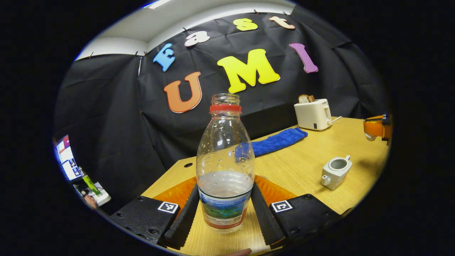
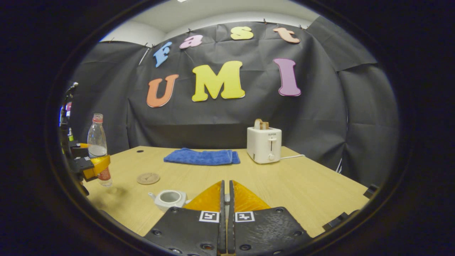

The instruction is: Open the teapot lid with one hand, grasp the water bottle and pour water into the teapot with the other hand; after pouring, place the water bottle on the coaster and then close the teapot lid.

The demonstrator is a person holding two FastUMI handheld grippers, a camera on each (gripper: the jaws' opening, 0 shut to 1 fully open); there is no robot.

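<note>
The bench [image 2: 305, 185] carries a toaster [image 2: 264, 144] with bread near its far edge, beside a blue towel [image 2: 201, 157]. The left gripper [image 1: 224, 209] clenches the uncapped water bottle [image 1: 225, 167], about a third full, held upright. The lidless teapot [image 2: 169, 198] sits near the front edge, contents unclear. The right gripper [image 2: 225, 199] is pinched on something small, presumably the lid, mostly hidden. A coaster [image 2: 148, 178] lies bare.

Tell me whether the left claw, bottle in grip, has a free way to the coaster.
Probably yes: the left claw holds the water bottle near the coaster, bare table between.
</note>
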